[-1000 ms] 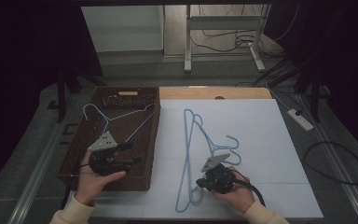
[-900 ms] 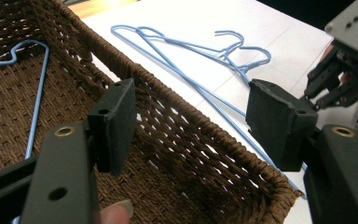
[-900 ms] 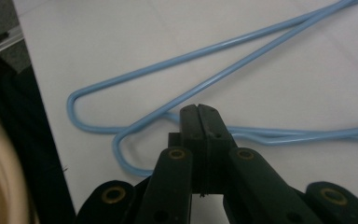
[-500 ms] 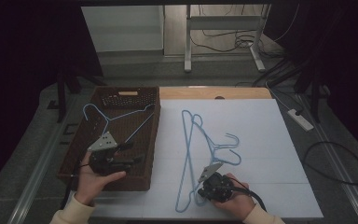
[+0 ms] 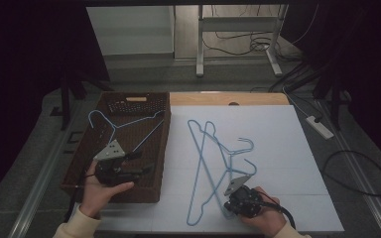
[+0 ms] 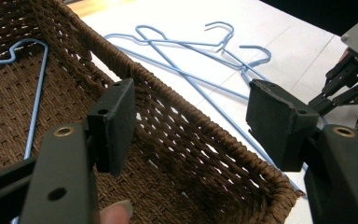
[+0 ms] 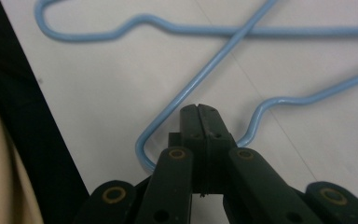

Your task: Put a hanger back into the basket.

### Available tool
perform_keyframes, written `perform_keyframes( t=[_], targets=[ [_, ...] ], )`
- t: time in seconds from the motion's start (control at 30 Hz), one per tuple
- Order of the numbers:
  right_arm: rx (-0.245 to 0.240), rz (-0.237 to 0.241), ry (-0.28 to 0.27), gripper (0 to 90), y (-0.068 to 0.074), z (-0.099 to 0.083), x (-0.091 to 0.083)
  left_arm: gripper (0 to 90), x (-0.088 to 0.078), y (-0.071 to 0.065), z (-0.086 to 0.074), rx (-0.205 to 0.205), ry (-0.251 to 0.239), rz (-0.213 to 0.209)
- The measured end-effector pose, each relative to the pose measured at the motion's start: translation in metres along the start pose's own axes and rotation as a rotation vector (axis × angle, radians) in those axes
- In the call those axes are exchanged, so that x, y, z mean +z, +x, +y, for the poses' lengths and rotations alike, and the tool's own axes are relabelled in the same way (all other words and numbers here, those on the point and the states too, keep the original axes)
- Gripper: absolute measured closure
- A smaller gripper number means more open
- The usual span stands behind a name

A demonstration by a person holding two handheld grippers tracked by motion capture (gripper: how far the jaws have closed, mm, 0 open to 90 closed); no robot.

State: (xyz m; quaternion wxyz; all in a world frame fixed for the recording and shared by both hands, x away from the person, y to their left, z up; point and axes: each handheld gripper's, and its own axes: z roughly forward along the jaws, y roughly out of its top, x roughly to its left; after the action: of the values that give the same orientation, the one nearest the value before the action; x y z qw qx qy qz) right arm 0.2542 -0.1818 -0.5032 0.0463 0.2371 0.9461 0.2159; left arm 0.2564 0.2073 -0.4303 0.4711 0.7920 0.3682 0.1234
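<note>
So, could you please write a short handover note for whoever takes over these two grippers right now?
Left gripper: open, nothing between its jaws, over the brown wicker basket.
Right gripper: jaws shut, at the near corner of the blue hangers on the white table; whether wire is pinched I cannot tell.
Done: one blue hanger in the basket.
Left: two crossed blue hangers on the table, probably to follow into the basket.
</note>
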Motion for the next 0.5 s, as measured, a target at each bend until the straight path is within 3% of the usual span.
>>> perform_keyframes(
  t=[0.33,0.5],
  targets=[
    [0.072,-0.036,0.021,90.0,-0.017,-0.029,-0.017,34.5,0.0,0.0,0.0,-0.001,0.001,0.0],
    [0.133,-0.082,0.038,90.0,-0.035,-0.047,-0.029,34.5,0.001,0.0,0.0,-0.002,0.002,0.002]
  ],
)
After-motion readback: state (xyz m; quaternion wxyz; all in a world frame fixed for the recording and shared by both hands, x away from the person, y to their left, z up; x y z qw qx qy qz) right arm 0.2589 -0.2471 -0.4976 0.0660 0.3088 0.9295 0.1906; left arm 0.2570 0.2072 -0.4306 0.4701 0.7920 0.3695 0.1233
